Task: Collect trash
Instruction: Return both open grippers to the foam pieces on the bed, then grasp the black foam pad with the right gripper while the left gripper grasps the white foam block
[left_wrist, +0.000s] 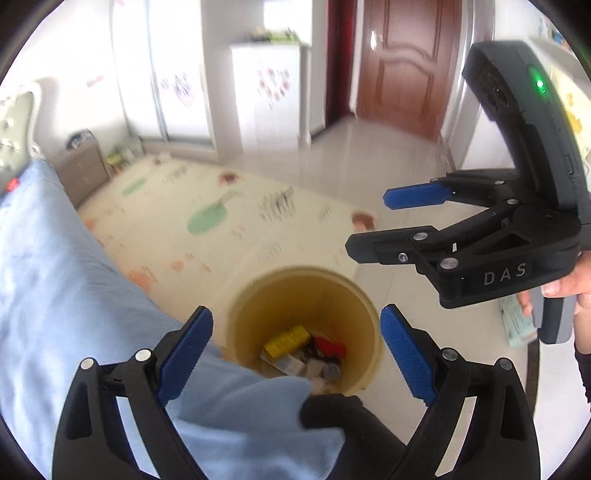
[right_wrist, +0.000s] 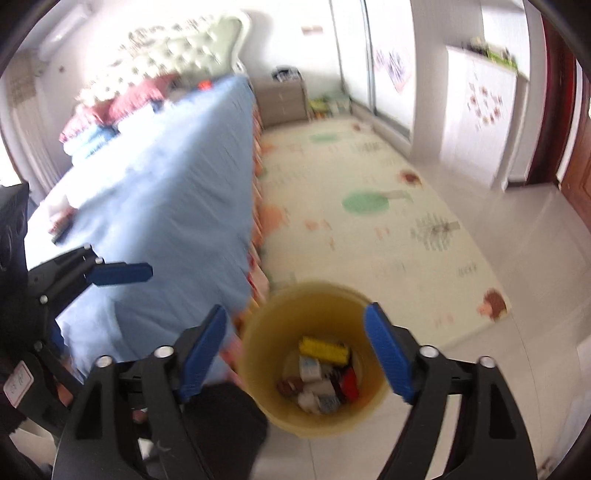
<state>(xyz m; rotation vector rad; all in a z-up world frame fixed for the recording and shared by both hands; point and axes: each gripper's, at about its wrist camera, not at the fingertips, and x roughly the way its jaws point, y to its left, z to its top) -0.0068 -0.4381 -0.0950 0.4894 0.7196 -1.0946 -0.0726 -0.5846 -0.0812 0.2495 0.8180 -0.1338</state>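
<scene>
Left gripper (left_wrist: 295, 350): jaws spread wide, nothing held, above the bin. Blue bedsheet (left_wrist: 55, 277) at its left. Yellow bin (left_wrist: 354, 314) on the floor beside the bed: holds trash (left_wrist: 303, 350), including a yellow packet, red piece, pale boxes. Right gripper (right_wrist: 295, 354): jaws spread wide, nothing held, over the bin.

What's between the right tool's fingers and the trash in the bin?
Nothing. In the right wrist view the right tool hangs open and empty over the yellow bin, whose trash shows unobstructed.
</scene>
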